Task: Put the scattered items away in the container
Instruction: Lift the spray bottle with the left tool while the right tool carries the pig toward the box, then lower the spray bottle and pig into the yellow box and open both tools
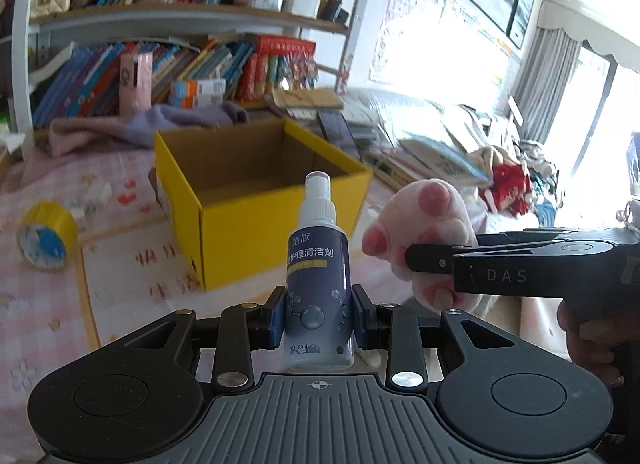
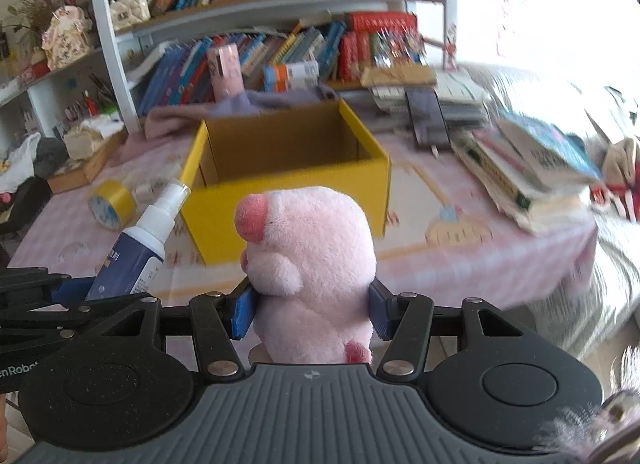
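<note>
Bookshelves [image 2: 256, 44] crammed with books are seen at the back, with a pink checked surface [image 2: 460, 200] in front. An open yellow box [image 2: 288, 200] is parked on it, empty as far as can be seen. The spray bottle [image 1: 320, 284] is clamped upright in the left gripper [image 1: 319, 318], jaws closed tight on its lower body, box lying at about 11 o'clock beyond it. The pink plush pig [image 2: 316, 272] is squeezed by the right gripper [image 2: 311, 310], jaws partly open around its belly, box dead ahead at 12 o'clock. A yellow tape roll [image 2: 112, 204] is left lying on the surface at 9 o'clock of the box, near it but apart.
</note>
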Demonstrator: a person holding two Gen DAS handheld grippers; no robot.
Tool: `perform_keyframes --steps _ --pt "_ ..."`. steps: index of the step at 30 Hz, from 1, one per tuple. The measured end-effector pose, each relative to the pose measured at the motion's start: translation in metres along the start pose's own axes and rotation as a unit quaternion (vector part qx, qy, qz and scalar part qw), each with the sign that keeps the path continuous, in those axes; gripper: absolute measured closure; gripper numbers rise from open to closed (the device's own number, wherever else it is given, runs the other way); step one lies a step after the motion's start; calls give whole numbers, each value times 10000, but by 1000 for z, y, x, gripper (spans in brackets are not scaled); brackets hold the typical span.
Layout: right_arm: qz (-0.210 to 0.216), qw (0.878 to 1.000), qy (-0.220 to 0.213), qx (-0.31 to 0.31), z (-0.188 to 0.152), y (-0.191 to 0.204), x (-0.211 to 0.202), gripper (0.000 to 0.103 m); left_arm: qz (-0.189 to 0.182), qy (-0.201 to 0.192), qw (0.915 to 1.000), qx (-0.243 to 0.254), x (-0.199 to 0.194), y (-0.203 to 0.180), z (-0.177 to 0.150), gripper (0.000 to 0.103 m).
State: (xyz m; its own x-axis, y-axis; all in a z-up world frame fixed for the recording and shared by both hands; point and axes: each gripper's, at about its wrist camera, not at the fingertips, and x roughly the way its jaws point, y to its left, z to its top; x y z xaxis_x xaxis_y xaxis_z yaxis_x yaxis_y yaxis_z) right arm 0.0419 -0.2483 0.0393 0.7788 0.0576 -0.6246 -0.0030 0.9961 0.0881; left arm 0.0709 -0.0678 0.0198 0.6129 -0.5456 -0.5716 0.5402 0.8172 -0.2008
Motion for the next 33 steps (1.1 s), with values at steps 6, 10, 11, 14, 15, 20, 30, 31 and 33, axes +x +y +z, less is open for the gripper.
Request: perform_keyframes --steps 6,10,11,14,15,20,30,31,33 --pt "271 9991 -268 -199 45 -6 25 50 187 -231 9996 1 14 11 35 72" --pt "444 9976 -384 -367 74 -10 40 50 299 -295 9991 -29 27 15 58 72" --pt "493 9971 -402 -409 81 -11 45 50 333 -319 9989 -34 30 15 63 72" --pt "657 9955 -432 -536 101 -15 59 50 472 -410 9980 -50 40 15 79 72" --pt "713 9948 -434 -578 108 -16 65 50 526 -442 9976 -63 43 15 84 72" --pt "1026 9899 -442 -871 137 -22 98 50 830 -496 9952 -178 66 20 109 72" --pt "1442 9772 163 -1553 160 -28 194 50 1405 35 9896 -301 138 35 128 72" --pt "1474 9749 236 -1655 159 -26 203 50 1452 116 9889 -289 145 37 128 72" --pt "1507 9696 394 -1886 155 -23 220 50 1554 290 9872 -228 159 40 127 72"
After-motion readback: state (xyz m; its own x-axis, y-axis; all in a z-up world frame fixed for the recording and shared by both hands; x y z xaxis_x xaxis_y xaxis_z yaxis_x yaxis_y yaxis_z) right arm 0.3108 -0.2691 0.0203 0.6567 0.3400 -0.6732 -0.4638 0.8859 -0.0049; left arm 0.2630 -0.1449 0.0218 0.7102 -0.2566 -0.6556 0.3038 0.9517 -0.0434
